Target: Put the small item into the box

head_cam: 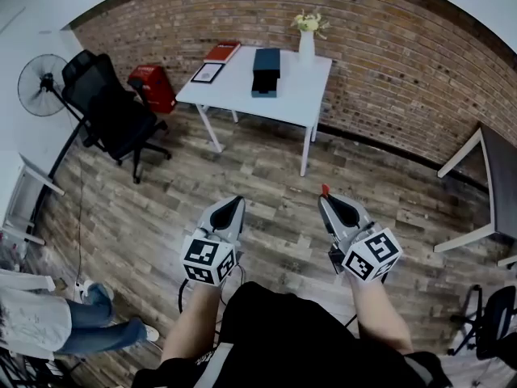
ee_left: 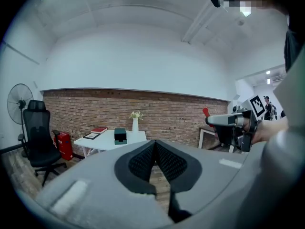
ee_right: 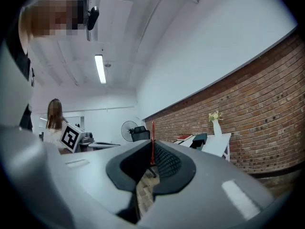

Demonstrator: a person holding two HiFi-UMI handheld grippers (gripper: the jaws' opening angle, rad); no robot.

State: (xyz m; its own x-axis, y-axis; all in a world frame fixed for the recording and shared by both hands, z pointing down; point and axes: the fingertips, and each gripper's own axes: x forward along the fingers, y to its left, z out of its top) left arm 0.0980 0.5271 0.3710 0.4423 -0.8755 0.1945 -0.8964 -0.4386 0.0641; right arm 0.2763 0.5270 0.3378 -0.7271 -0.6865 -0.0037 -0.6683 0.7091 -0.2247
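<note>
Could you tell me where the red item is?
Head view, right of centre: the red item is pinched in the right gripper, short of the white table.

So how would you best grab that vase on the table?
Probably round its slim body, below the flowers, jaws level, from the room side: the vase stands upright at the far edge of the table, wall behind, flowers on top.

Box [head_cam: 266, 71] on the table [head_cam: 300, 97], vase [head_cam: 306, 45] to its right, chair [head_cam: 109, 107] at left.

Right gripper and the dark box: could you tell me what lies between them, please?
Head view: only bare wooden floor and the front part of the white table before the box.
</note>
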